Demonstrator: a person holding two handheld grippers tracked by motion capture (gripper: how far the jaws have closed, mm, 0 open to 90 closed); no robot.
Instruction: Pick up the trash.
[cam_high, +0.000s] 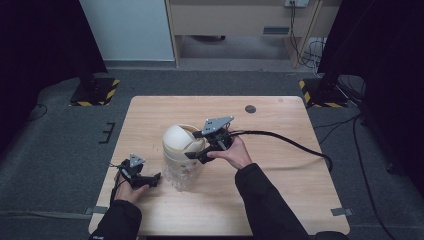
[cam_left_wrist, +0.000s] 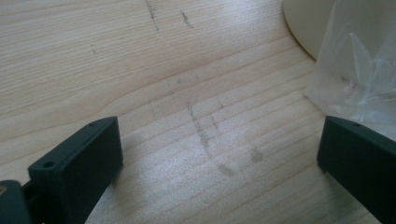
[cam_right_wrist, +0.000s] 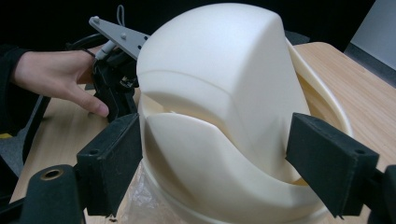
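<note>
Item, near edge of the table (cam_high: 280, 210): two dark sleeves came in over it, each hand carrying a black two-jaw gripper.

Item, left gripper (cam_high: 150, 179): lay low toward the near-left corner, jaws spread wide over bare wood and holding nothing. In the left gripper view the right-hand jaw stood just beside a clear plastic bag (cam_left_wrist: 359, 70), whether touching or not could not be told.

Item, small bin (cam_high: 182, 160): cream plastic, with a domed swing lid (cam_high: 180, 139), standing about the middle of the table, slightly left of centre. The bag hung from under its top and down the side. Judged light and hollow, a stiff shell with a smooth and likely slippery surface; the film soft, crinkly, easily torn and no sound place to hold. The lid sat tilted in its rim and looked free to rock, so a pinch on it would probably tip it rather than lift the bin. Best hold judged to be the firm rim (cam_right_wrist: 327, 100) or the body below it.

Item, right gripper (cam_right_wrist: 212, 156): at the bin's right side, jaws spread either side of the dome, the left jaw close against it, the right apart; not yet pinching.

Item, far edge: a small dark round spot (cam_high: 250, 109) in the wood toward the far-right corner.
</note>
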